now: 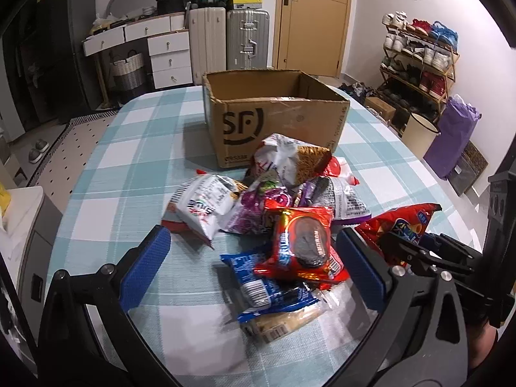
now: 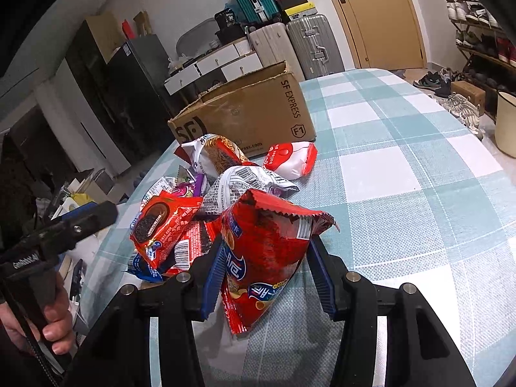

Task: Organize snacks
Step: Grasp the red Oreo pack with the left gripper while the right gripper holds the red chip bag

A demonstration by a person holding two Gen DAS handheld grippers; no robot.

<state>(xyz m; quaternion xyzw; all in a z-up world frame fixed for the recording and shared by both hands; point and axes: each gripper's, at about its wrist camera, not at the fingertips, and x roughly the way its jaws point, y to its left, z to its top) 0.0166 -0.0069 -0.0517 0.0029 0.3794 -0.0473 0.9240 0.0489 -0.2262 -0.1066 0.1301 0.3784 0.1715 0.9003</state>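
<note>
We've got the right gripper (image 2: 269,277) clamped on the red chip bag (image 2: 264,258), pads on its soft, crinkly middle; light, slippery, crushable, so squeeze gently. Our left gripper (image 1: 254,271) hangs wide open around the red Oreo pack (image 1: 303,245) atop the pile. Beyond sits the open SF cardboard box (image 1: 277,116).

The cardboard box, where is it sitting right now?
The cardboard box sits open on the checked table, just behind the snack pile, at the far centre of the left wrist view.

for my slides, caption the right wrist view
Right gripper clamps a red chip bag beside the snack pile.
</note>
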